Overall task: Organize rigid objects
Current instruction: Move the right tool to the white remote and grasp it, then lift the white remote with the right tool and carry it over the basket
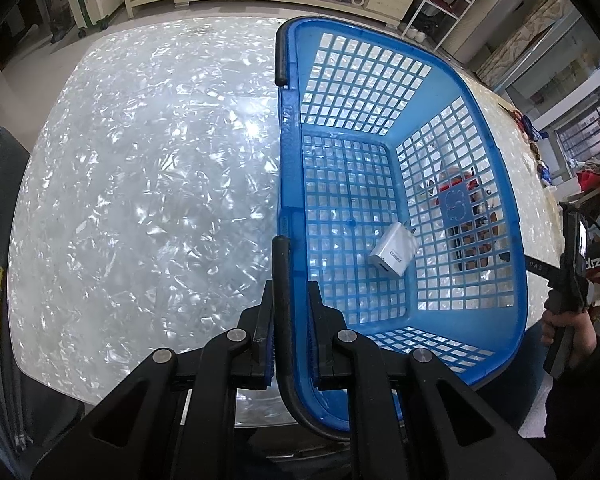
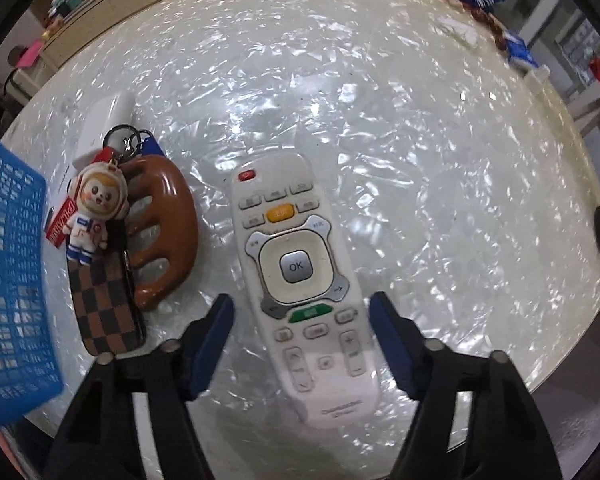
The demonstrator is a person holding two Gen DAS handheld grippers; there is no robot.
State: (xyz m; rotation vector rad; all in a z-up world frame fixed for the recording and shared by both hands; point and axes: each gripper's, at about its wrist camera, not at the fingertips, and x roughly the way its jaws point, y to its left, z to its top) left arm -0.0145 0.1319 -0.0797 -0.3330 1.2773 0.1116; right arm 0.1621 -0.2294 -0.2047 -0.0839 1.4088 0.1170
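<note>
- The left gripper (image 1: pixel 290 312) is pressed together on the black handle (image 1: pixel 281 276) of the blue basket (image 1: pixel 516 216), at the near left rim of the basket.
- The basket stands on the pearly white table (image 1: pixel 140 184), on its right part in the left wrist view; the handle lies folded down along the left rim.
- Inside the basket there is one white charger (image 1: pixel 394 254), lying on the grid floor near the right wall.
- The right gripper (image 2: pixel 302 320) points down over the white remote control (image 2: pixel 300 280). Its jaws are spread, one blue pad on each side of the remote's lower half, and there is a gap on both sides, so the pads do not press on it.
- The remote lies flat on the table with the buttons up, its red button at the far end.
- Left of the remote lies a brown comb (image 2: pixel 168 236), just beside it but apart.
- An astronaut keychain (image 2: pixel 92 216) with a checkered strap (image 2: pixel 108 308) lies on the left part of the comb.
- Behind them is a white object (image 2: pixel 108 120), maybe a small case; the view is too blurred to tell.
- The basket's corner is at the left edge of the right wrist view, near the keychain.
</note>
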